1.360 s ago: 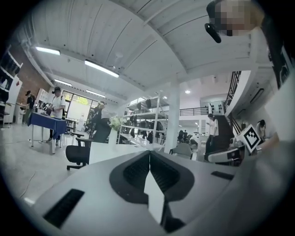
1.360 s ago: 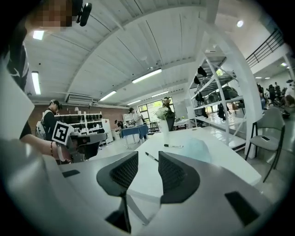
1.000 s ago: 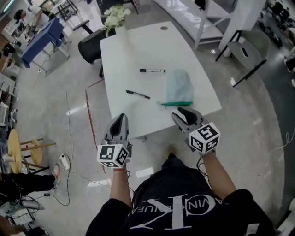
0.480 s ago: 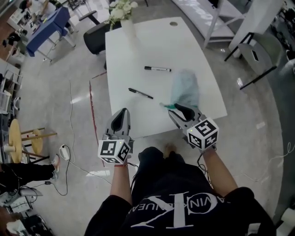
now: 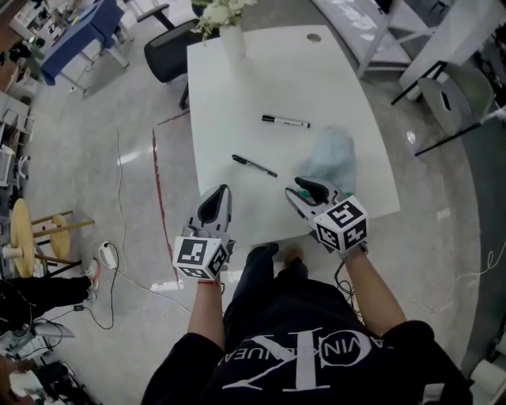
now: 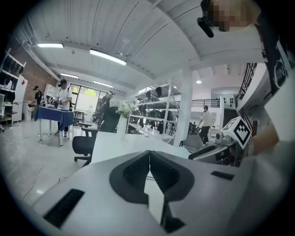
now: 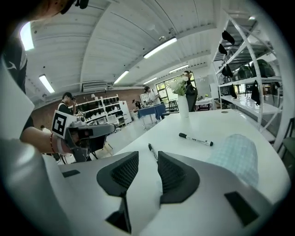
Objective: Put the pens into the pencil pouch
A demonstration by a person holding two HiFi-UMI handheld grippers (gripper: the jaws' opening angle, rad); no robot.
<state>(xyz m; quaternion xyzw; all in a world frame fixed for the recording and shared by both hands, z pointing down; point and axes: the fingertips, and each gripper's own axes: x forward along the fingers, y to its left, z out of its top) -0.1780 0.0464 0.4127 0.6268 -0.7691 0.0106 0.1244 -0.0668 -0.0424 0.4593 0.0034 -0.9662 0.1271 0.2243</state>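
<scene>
On the white table (image 5: 237,95) lie a slim black pen (image 5: 254,164), a white marker with a black cap (image 5: 285,121) and a pale blue checked pouch (image 5: 332,154). My right gripper (image 5: 304,186) hovers at the table's near edge, just left of the pouch's near end, jaws slightly apart and empty. In the right gripper view the black pen (image 7: 152,152) lies straight beyond the right gripper (image 7: 147,159), with the marker (image 7: 196,138) and the pouch (image 7: 233,154) to its right. My left gripper (image 5: 224,192) is at the near edge, shut and empty, its pads touching in the left gripper view (image 6: 149,154).
A white vase of flowers (image 5: 229,24) stands at the table's far end, with a black office chair (image 5: 170,51) beside it. White shelving (image 5: 371,32) is at the far right. A wooden stool (image 5: 35,237) and cables lie on the floor at the left.
Both grippers have moved forward to the table's near edge. The right one has come down beside the pouch's near end and now hides its green zipper edge.
</scene>
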